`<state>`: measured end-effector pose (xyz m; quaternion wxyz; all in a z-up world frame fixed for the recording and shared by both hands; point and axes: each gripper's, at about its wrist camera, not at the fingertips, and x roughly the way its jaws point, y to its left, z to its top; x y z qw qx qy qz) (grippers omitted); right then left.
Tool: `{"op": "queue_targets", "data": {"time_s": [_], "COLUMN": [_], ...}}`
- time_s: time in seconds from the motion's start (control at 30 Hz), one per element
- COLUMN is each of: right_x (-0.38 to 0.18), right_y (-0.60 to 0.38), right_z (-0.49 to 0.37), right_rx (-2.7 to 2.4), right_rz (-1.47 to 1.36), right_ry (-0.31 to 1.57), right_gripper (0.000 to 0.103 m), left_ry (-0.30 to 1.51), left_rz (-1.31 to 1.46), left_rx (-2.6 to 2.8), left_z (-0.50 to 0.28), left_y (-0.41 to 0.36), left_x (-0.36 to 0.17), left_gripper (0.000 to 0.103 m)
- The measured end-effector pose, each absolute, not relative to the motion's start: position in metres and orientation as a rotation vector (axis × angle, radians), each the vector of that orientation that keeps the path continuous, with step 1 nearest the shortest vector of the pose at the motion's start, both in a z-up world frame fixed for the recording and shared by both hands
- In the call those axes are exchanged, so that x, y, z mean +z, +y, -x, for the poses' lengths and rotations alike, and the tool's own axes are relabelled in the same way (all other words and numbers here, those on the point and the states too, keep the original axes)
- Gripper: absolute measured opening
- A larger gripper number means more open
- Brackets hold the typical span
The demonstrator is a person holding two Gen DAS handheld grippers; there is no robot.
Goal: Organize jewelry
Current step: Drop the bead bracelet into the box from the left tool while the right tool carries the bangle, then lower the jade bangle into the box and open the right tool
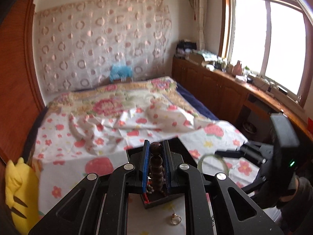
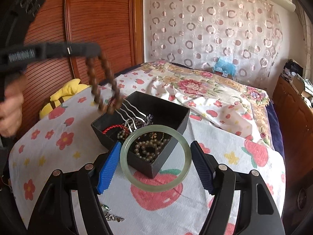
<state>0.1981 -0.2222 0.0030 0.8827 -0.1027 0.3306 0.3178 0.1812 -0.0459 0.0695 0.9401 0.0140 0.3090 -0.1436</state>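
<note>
While the left gripper (image 1: 156, 164) is pinching a string of large brown wooden beads (image 1: 156, 168) between its blue pads, we are seeing the strand dangling from it in the right wrist view as a long loop (image 2: 105, 86), its lower end hanging just at the rim of the black jewelry box (image 2: 174, 107). The box is sitting on a cloth printed with strawberries and flowers (image 2: 225, 176), and inside it we are making out a red cord (image 2: 112, 128), several silver hairpins (image 2: 129, 111) leaning against the far-left wall, and coils of small greyish pearls (image 2: 148, 148). The right gripper (image 2: 155, 164) is standing wide, its two fingers flanking a pale green jade bangle (image 2: 155, 157); the left pad is touching the ring's edge, and the ring is staying up between the pads above the cloth, so we are reading it as gripped across its width (the right pad's contact is hard to make out). The bangle is hovering in front of the box's near corner. A gold ring (image 1: 175, 219) is lying on the cloth below the left gripper, and a small silver trinket (image 2: 112, 216) is lying near the right gripper's left finger. A yellow plush toy (image 2: 64, 92) is resting beyond the cloth's left edge, beside the wooden wardrobe (image 2: 101, 19).
</note>
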Motion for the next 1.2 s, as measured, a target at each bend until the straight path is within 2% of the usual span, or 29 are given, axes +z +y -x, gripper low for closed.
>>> {"op": "queue_targets", "data": {"time_s": [0.23,0.3,0.33,0.73,0.87,1.2], "right_x": [0.004,0.005,0.005,-0.015,-0.012,0.004], "right_y": [-0.213,-0.207,-0.204,-0.170,-0.171,-0.209], "right_z": [-0.208,-0.213,-0.217,-0.231,-0.230,-0.186], "right_rx": [0.673,0.680,0.682,0.689,0.676,0.681], "right_rz": [0.222,0.229,0.233,0.294,0.280,0.229], "right_ry": [0.684,0.684,0.685,0.719,0.704,0.679], "right_gripper": [0.075,0.075,0.075,0.075,0.079,0.079], "left_ry": [0.693,0.689,0.688,0.731,0.739,0.783], "left_rz": [-0.059,-0.056,-0.051,-0.044,-0.037,-0.039], "left_rx": [-0.268,-0.257,-0.255,-0.209,-0.207,-0.248], "left_z": [-0.187,-0.185,-0.183,-0.161,-0.158,-0.142], "left_y": [-0.043,-0.039,-0.037,-0.018,-0.015,-0.023], "left_x": [0.039,0.038,0.037,0.012,0.007,-0.012], "left_gripper": [0.015,0.028,0.029,0.033,0.033,0.034]}}
